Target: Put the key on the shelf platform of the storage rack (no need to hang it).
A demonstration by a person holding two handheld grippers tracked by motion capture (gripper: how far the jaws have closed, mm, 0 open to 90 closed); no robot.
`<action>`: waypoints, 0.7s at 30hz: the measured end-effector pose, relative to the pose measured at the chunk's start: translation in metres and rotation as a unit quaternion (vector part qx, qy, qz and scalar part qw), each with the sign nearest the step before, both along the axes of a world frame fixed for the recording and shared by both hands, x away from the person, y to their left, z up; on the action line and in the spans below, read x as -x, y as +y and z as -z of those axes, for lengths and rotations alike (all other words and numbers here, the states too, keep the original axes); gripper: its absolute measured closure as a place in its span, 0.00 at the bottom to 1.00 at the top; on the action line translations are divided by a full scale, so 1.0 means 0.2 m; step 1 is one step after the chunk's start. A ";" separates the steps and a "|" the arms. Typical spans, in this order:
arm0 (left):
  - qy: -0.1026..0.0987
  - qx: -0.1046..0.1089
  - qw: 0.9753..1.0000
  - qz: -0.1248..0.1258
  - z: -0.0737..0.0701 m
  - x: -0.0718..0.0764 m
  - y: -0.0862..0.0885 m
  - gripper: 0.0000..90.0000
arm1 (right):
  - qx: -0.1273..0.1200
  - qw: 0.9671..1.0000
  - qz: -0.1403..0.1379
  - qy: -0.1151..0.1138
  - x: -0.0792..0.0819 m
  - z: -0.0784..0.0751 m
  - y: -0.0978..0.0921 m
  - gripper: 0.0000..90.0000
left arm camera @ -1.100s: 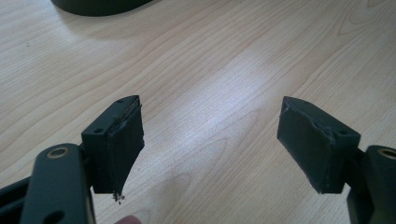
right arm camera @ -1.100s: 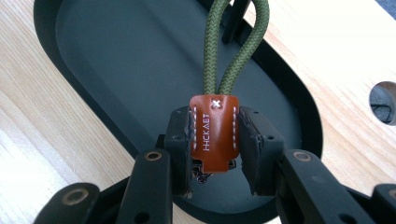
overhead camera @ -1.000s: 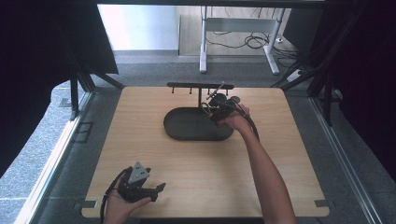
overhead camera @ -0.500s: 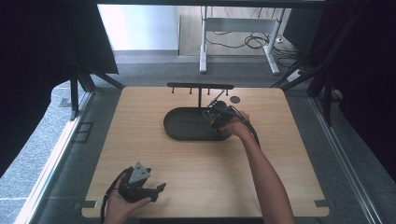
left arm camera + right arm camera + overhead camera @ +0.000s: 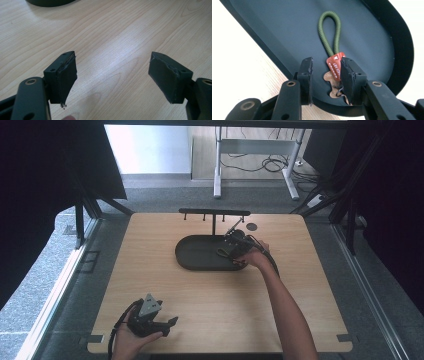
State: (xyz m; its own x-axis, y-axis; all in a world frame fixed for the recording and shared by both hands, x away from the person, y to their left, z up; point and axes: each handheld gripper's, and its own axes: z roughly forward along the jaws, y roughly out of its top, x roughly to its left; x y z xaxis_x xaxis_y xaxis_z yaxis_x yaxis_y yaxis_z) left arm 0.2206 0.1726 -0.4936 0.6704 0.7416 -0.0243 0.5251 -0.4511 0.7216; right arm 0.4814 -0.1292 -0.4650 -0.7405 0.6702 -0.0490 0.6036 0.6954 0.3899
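**Right gripper reaching into a dark tray over a small tagged loop**

On a light wooden table (image 5: pixel 215 300), seen from above, a person is working with a hand-held gripper in each hand. A dark oval tray (image 5: pixel 192 255) is lying near the middle of the table, and a black rack with small hooks (image 5: pixel 214 213) is standing just behind it, toward twelve o'clock. A small dark round disc (image 5: pixel 251 226) is resting on the wood at about one o'clock from the tray.

The right gripper (image 5: pixel 235 243) is reaching into the tray's right end, at three o'clock of the tray, with the person's forearm stretching in from the lower edge. In the right gripper view, the gripper (image 5: pixel 325 72) is hovering over the tray floor (image 5: pixel 287 27) with its jaws partly apart, a narrow gap between them. A green cord loop (image 5: pixel 330 32) is lying on the tray, pointing toward twelve o'clock in that view, and is joined to an orange tag (image 5: pixel 335 65) with white lettering. The tag is sitting in the gap, against the right-hand jaw; whether the other jaw is touching it cannot be told. A tan piece (image 5: pixel 331 83) is lying beneath the tag, partly hidden.

The left gripper (image 5: pixel 159 325) is resting near the table's front edge at seven o'clock, well apart from the tray. In the left gripper view, the gripper (image 5: pixel 112 72) is spread wide over bare wood, holding nothing.
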 end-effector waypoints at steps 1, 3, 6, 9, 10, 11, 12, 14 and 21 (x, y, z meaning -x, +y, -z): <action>0.000 0.000 1.000 0.001 0.00 0.00 0.00 0.26 | -0.001 1.000 0.001 -0.002 0.00 -0.01 0.00 0.69; 0.001 0.000 1.000 0.001 0.00 0.00 0.00 0.26 | -0.003 1.000 0.003 -0.008 0.01 -0.02 -0.01 0.68; 0.002 -0.002 1.000 0.003 0.00 0.00 -0.01 0.26 | -0.009 1.000 0.002 -0.012 0.02 -0.05 -0.02 0.67; 0.003 -0.002 1.000 0.003 0.01 0.00 -0.01 0.26 | -0.024 1.000 0.001 -0.019 0.06 -0.09 -0.04 0.65; 0.003 -0.002 1.000 0.003 0.01 0.00 -0.01 0.26 | -0.024 1.000 0.001 -0.019 0.06 -0.09 -0.04 0.65; 0.002 -0.003 1.000 0.003 0.00 0.00 -0.01 0.26 | -0.028 0.999 -0.001 -0.026 0.08 -0.11 -0.05 0.65; 0.002 -0.003 1.000 0.003 0.00 0.00 -0.01 0.26 | -0.028 0.999 -0.001 -0.026 0.08 -0.11 -0.05 0.65; 0.001 -0.003 1.000 0.003 0.00 0.00 -0.01 0.26 | -0.034 0.999 -0.005 -0.031 0.12 -0.14 -0.07 0.64; 0.000 -0.004 1.000 0.002 0.00 0.00 -0.01 0.26 | -0.048 0.998 -0.014 -0.041 0.20 -0.19 -0.10 0.63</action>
State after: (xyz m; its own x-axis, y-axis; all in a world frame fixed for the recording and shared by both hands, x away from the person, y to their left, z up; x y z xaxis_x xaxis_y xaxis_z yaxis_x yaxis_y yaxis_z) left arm 0.2201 0.1708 -0.4932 0.6731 0.7394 -0.0187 0.5234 -0.4583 0.7183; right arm 0.4419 -0.1499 -0.4262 -0.7557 0.6532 -0.0474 0.5469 0.6692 0.5031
